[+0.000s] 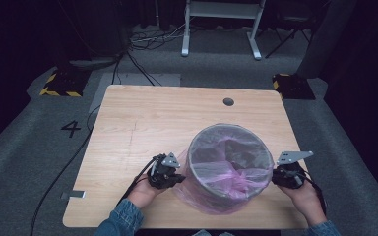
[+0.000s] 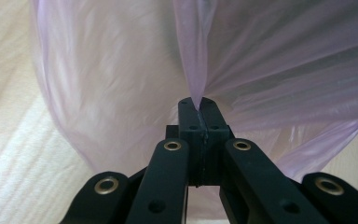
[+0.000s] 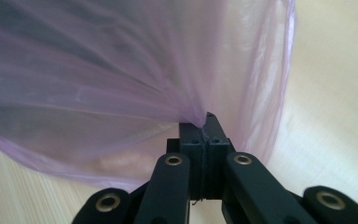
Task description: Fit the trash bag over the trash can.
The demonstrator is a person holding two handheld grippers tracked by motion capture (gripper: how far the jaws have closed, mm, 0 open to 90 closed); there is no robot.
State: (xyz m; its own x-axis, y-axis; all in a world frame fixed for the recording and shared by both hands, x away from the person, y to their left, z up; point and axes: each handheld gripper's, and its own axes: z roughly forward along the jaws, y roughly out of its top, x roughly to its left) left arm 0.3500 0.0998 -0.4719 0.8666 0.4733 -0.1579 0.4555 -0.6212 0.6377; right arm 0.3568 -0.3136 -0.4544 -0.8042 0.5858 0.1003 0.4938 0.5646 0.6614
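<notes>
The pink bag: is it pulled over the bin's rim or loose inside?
Pulled over. The bag covers the bin's rim and hangs down its outer wall.

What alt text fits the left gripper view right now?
The left gripper is shut on a pinched fold of the pink plastic bag, which stretches taut across the frame. Pale wooden table shows beside the bag.

The pink bag (image 1: 211, 194) veils the bin's (image 1: 226, 162) wall, and the picture's bottom edge cuts both forearms.
</notes>
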